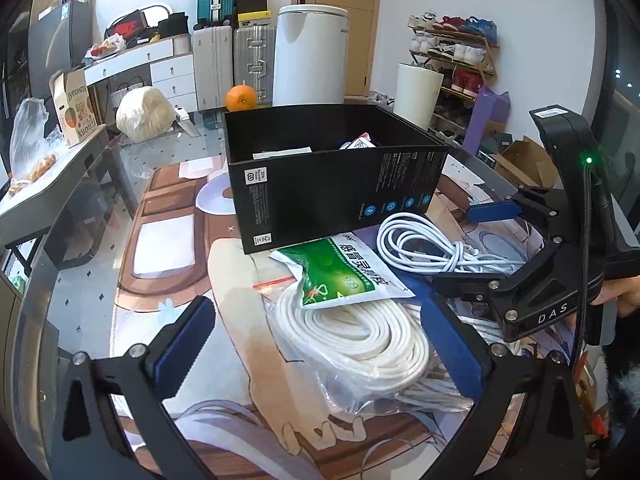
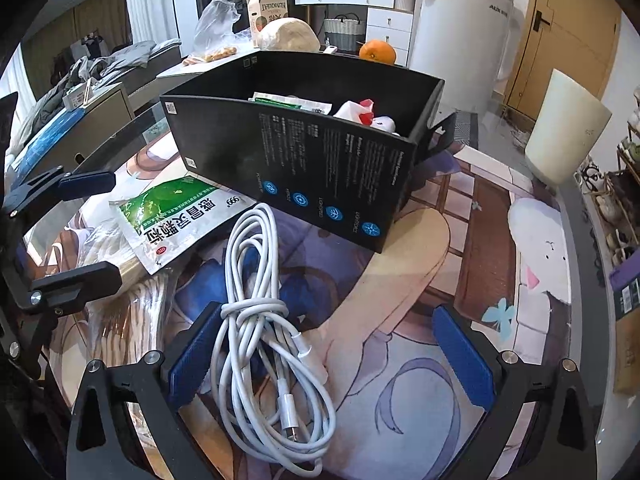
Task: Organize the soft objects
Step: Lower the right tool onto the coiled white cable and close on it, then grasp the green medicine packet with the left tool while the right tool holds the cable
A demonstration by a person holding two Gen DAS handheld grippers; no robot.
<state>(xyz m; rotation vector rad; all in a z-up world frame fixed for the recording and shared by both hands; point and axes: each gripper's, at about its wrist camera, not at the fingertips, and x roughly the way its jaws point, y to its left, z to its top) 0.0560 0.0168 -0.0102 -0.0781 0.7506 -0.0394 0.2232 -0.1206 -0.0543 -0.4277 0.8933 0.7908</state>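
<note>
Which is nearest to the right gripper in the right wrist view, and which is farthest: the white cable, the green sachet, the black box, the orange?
1. White cable: between the open fingers of the right gripper.
2. Green sachet: ahead, to the left.
3. Black box: ahead, centre.
4. Orange: behind the box, the farthest.

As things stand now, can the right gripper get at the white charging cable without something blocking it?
Probably yes. The right gripper is open, and the white charging cable lies on the mat between its fingers, close to the left pad. Nothing covers the cable; the green sachet and black box lie beyond it.
</note>
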